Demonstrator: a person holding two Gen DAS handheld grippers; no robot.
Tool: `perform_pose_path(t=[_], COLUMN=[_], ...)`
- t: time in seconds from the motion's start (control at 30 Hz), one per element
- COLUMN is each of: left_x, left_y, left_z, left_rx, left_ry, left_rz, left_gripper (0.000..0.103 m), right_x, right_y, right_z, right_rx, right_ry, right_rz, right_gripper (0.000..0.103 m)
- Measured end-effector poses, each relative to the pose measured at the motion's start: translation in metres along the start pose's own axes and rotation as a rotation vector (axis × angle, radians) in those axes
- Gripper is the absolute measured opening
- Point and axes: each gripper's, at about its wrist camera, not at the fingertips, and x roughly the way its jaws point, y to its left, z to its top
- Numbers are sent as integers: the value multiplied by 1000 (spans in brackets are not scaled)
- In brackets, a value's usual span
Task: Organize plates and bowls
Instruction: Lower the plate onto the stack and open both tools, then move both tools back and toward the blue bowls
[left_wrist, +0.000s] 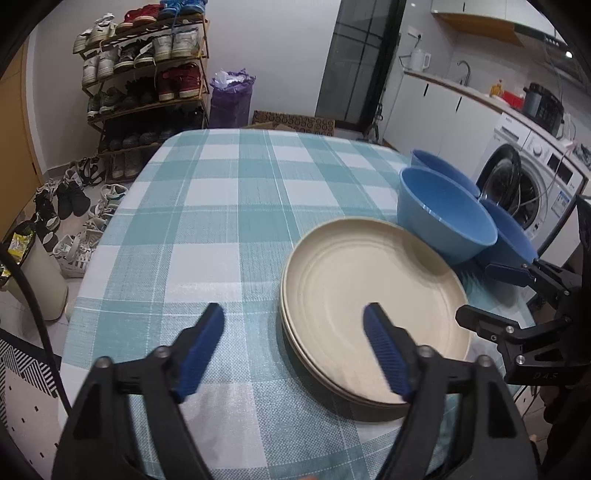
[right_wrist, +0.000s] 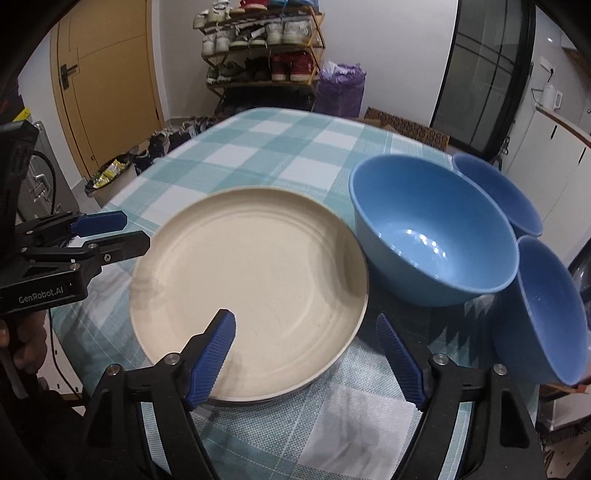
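Left gripper (left_wrist: 293, 354) released, empty, above the near edge of the cream plates (left_wrist: 373, 306). Right gripper (right_wrist: 306, 354) released too, nothing between the pads, over the plates' near rim. Plates stacked on the checked tablecloth (left_wrist: 221, 221); three blue bowls (right_wrist: 432, 229) just beside, rims touching.

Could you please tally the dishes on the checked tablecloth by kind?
Cream plates, stacked: at least 2, judging by the rims in the left wrist view
Blue bowls: 3
Total: at least 5
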Motion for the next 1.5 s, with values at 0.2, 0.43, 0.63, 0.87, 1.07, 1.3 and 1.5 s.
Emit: perform_pose_path(t=[0.2,0.43,0.63,0.87,1.07,1.3,1.5], left_x=[-21,-45,-41,-36,-30,-19,-7], left_y=[-4,-24,-54,-86,-112,-139,-164], left_z=[7,21,43,68,95,124,141], left_rx=[-4,24,61,84,99,111,151], left_ry=[-56,-156,-155,-158,-176,-174,-167], left_rz=[-29,-62,-77,-90,-102,-125,-117], left_gripper=[103,103,103,103,103,103,103], right_x=[-35,-87,-121,-151,-178,-200,-199], right_y=[-9,-42,-78,-122,-158,-211,-254], right_z=[6,13,14,14,12,11,12], right_rx=[16,67,104,178,223,291,369], right_ry=[-77,-186,-228,-270,-310,-318,-310], right_rz=[33,29,-7,-47,-89,-138,-134], right_gripper=[93,102,102,102,102,102,102])
